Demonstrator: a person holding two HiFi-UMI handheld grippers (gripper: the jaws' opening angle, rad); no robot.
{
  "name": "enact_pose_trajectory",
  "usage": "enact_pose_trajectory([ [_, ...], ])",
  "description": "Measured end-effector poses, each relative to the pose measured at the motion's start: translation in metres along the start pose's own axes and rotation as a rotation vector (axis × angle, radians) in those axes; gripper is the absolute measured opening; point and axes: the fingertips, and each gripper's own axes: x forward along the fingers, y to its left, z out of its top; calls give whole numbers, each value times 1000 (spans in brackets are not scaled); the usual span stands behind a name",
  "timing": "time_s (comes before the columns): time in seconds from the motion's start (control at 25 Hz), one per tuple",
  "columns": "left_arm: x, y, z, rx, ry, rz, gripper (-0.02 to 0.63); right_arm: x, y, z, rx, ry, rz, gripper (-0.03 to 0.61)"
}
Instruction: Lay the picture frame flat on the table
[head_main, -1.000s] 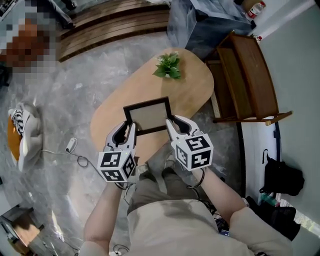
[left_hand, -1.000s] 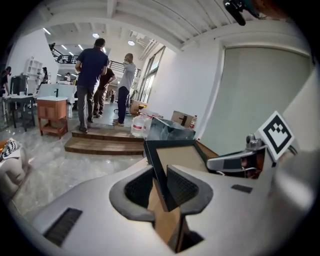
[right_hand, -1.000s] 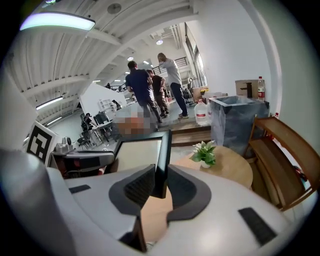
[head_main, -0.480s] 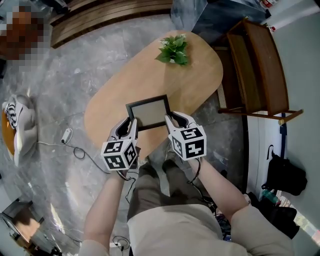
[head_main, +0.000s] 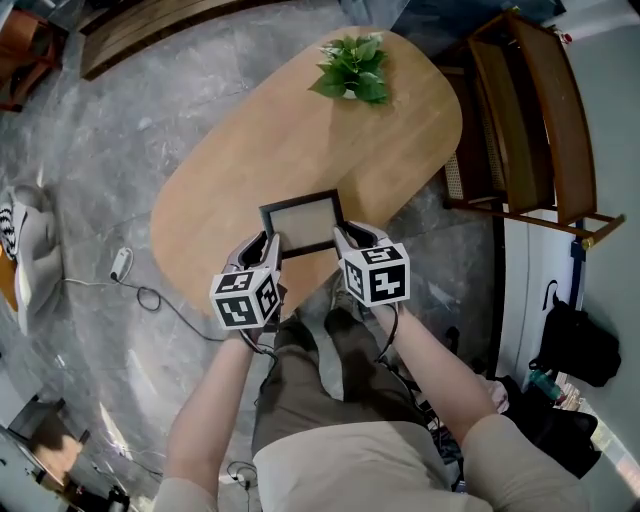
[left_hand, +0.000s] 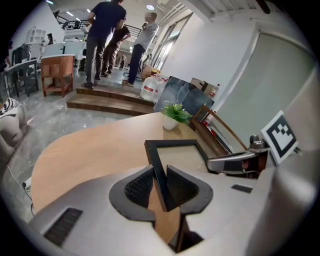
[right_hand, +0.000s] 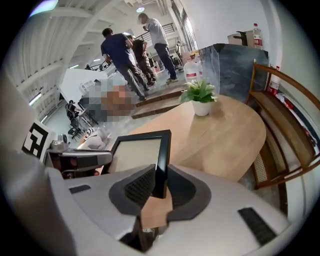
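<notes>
Grip is two-sided: the left hand-held gripper (head_main: 268, 243) is clamped on the left rail of the picture frame (head_main: 303, 222), and the right hand-held gripper (head_main: 342, 236) on its right rail, probably to keep it level on the way down. The frame hangs face up over the near end of the surface (head_main: 300, 130), close to flat; whether it touches, I cannot tell. Compared with a second ago it looks smaller and lower toward the wood, with both grips unchanged.

Left gripper (head_main: 268, 242), right gripper (head_main: 343, 234): fingers (left_hand: 140, 187) tight on frame (head_main: 303, 220)
</notes>
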Motion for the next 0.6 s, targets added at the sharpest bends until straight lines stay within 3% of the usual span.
enact_pose_trajectory([
  [0.6,92,57,-88,-49,139,26,83,103,-30,-73,8,127,-24,57],
])
